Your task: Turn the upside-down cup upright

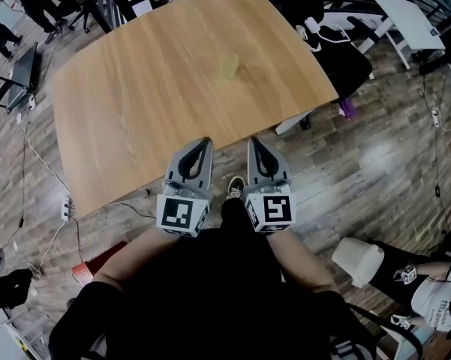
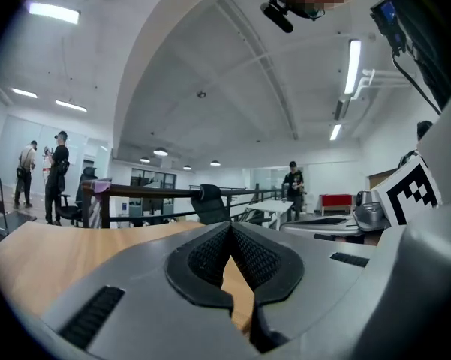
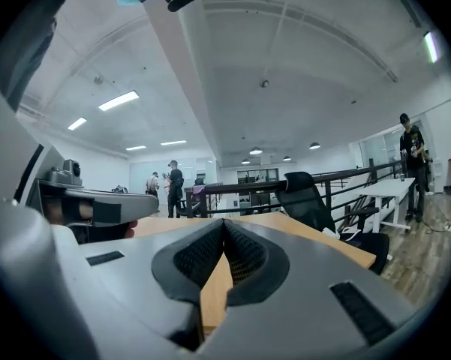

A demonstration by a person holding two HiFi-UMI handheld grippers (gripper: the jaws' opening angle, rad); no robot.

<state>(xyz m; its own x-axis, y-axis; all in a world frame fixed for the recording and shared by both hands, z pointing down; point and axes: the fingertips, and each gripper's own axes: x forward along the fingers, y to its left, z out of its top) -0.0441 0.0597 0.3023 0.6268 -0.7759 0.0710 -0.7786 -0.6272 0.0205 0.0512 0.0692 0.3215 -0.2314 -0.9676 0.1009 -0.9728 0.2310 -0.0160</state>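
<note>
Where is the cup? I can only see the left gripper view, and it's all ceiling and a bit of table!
Observer: The head view shows it. The cup sits alone near the middle of the wooden table.
Operator: Are we close to it?
Observer: No. The left gripper and the right gripper are side by side at the table's near edge, well short of the cup.
Operator: Is the other gripper open?
Observer: No. The right gripper view shows its jaws shut, with nothing held between them.
</note>
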